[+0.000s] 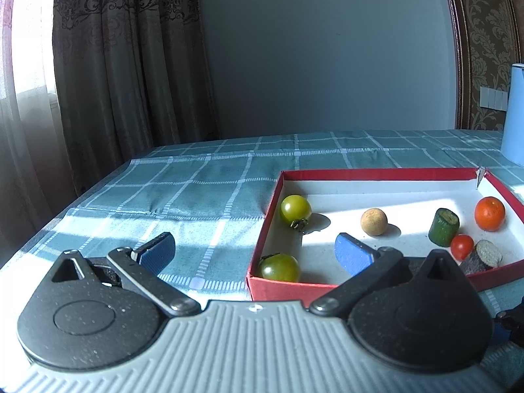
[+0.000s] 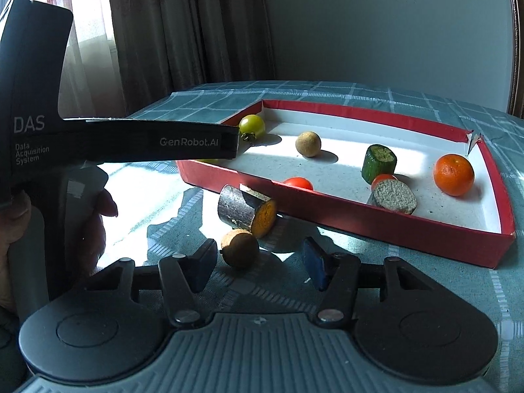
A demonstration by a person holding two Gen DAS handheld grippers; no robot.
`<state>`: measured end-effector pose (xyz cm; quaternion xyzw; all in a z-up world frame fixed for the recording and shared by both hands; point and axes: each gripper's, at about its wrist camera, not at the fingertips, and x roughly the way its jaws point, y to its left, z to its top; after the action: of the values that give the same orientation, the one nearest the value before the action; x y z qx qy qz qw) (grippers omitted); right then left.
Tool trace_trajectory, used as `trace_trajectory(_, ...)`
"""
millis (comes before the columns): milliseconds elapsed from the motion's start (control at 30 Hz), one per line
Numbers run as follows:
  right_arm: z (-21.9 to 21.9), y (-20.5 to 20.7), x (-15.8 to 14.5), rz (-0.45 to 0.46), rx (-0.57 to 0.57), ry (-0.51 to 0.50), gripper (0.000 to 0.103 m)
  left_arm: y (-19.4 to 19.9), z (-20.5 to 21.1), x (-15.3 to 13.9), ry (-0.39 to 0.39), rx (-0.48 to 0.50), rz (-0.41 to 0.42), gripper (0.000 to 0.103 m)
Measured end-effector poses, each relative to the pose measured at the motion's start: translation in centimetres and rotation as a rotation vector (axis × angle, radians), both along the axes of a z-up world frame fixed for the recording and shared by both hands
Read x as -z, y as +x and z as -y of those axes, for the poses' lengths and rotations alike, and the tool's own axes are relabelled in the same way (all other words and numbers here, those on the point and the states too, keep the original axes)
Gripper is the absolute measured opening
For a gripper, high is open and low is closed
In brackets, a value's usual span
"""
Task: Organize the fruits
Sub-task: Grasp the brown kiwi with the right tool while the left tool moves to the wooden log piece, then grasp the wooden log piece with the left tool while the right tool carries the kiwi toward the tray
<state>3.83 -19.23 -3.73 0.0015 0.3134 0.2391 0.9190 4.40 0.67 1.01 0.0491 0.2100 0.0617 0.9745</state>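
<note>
A red box [image 1: 376, 174] [image 2: 360, 111] with a white floor holds two green tomatoes [image 1: 295, 209] [image 1: 279, 267], a tan ball [image 1: 374, 221] [image 2: 308, 144], a cucumber piece [image 1: 443, 227] [image 2: 378, 159], an orange [image 1: 489, 213] [image 2: 453, 170], a red tomato [image 1: 461, 246] and a grey-cut piece [image 1: 483, 256] [image 2: 394, 196]. My left gripper [image 1: 255, 250] is open and empty, straddling the box's near left corner. My right gripper [image 2: 258, 263] is open; a brown ball [image 2: 240, 248] lies on the cloth between its fingers. An orange-faced dark cylinder [image 2: 247, 210] lies just beyond, outside the box.
A teal checked tablecloth [image 1: 196, 190] covers the table. A pale blue container [image 1: 514, 114] stands at the back right. Curtains [image 1: 124, 65] hang behind the table's left edge. The left gripper's black body [image 2: 98, 137] and the hand holding it fill the right wrist view's left side.
</note>
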Motion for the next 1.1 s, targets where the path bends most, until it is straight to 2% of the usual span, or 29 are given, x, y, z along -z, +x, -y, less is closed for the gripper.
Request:
trace_trajectory(100, -0.7, -0.1, 0.0, 0.011, -0.004, -0.035, 0.048, 0.0, 0.2, 0.1, 0.012, 0.002, 0.001, 0.103)
trace_trajectory(167, -0.9, -0.2, 0.0, 0.020, -0.016, -0.043, 0.030, -0.1, 0.3, 0.1, 0.020, 0.005, 0.003, 0.103)
trace_trajectory(267, -0.5, -0.3, -0.1, 0.015, -0.014, -0.023, 0.027, -0.2, 0.3, 0.1, 0.027, 0.004, 0.004, 0.103)
trace_trajectory(367, 0.3, -0.4, -0.3, 0.018, 0.003, -0.018, 0.026, -0.6, 0.1, 0.1, 0.012, 0.007, -0.001, 0.103)
trace_trajectory(567, 3.1, -0.5, -0.2, 0.057, 0.091, -0.090, 0.026, -3.8, -0.7, 0.0, -0.083, 0.116, -0.010, 0.103)
trace_trajectory(667, 4.7, -0.2, -0.1, 0.062, 0.148, -0.118, 0.026, -4.3, -0.5, 0.4, -0.120, 0.193, -0.055, 0.103)
trace_trajectory(733, 6.0, 0.4, 0.2, 0.034, 0.188, -0.106, 0.026, -4.4, 0.4, 0.7, -0.094, 0.222, -0.068, 0.103)
trace_trajectory(800, 6.9, 0.8, 0.3, 0.008, 0.201, -0.072, 0.025, -4.4, 1.5, 1.0, -0.035, 0.233, -0.077, 0.103)
trace_trajectory(900, 6.5, 0.7, 0.4, 0.021, 0.200, -0.097, 0.025, -4.3, 2.8, 1.6, 0.030, 0.264, -0.099, 0.103)
trace_trajectory(1000, 6.3, 0.6, 0.4, 0.023, 0.200, -0.102, 0.025, -3.9, 3.4, 1.9, 0.053, 0.268, -0.122, 0.103)
trace_trajectory(1100, 6.2, 0.5, 0.5, 0.023, 0.200, -0.100, 0.025, -3.2, 3.3, 2.2, 0.042, 0.261, -0.163, 0.103)
